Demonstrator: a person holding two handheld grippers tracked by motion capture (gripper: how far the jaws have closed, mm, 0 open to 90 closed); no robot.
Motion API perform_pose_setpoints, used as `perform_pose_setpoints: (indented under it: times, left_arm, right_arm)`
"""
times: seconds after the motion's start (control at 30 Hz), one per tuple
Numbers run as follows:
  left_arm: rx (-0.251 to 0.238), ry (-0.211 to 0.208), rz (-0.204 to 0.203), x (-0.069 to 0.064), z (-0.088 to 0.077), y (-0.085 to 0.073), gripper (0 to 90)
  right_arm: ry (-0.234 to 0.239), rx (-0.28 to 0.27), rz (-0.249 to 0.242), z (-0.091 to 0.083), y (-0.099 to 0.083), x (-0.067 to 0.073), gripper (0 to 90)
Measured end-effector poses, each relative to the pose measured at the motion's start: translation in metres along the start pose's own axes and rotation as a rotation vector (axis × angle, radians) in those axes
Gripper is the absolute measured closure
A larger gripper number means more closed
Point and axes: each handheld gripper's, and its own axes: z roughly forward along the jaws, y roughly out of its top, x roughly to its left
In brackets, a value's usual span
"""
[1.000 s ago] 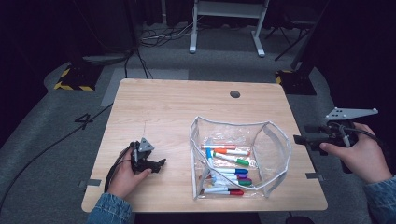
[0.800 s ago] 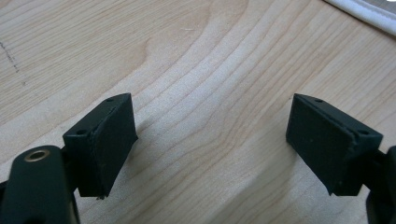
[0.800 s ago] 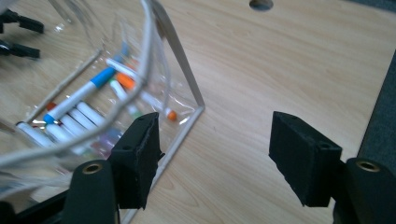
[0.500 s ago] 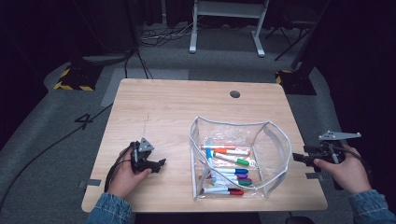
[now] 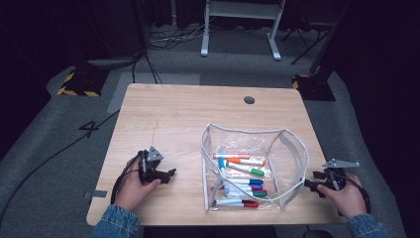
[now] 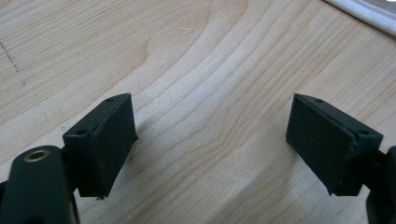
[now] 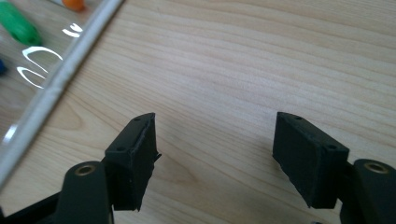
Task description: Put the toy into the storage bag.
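While the clear pouch [image 5: 255, 171] of markers [image 5: 241, 174] lies on the table's [image 5: 188, 119] near right part, we rest our right gripper [image 5: 311, 185] just beside it and our left gripper [image 5: 167, 174] well apart, both jaws wide, empty.

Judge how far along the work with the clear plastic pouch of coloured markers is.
Done: the coloured markers lie inside the clear plastic pouch with white edging, which stands open on the wooden table. In hand: nothing; the left gripper and right gripper rest open at either side, jaws apart over bare wood. Left: probably closing the pouch.
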Motion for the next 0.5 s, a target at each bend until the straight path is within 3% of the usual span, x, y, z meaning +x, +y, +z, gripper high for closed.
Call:
perform_pose_setpoints:
  times: [0.1, 0.2, 0.27, 0.5]
  left_arm:
    - [0.000, 0.000, 0.000, 0.000, 0.000, 0.000, 16.3]
    - [0.004, 0.000, 0.002, 0.000, 0.000, 0.000, 16.1]
    - [0.004, 0.002, 0.000, 0.000, 0.000, 0.000, 15.9]
    - [0.003, 0.007, 0.001, 0.000, 0.000, 0.001, 15.7]
  right_arm:
    - [-0.029, -0.052, -0.026, 0.005, -0.008, 0.002, 29.7]
    - [-0.051, -0.105, -0.071, 0.009, -0.014, 0.002, 21.9]
    - [-0.048, -0.151, -0.076, 0.013, -0.018, 0.002, 19.5]
    - [-0.057, -0.157, -0.068, 0.012, -0.019, 0.004, 20.6]
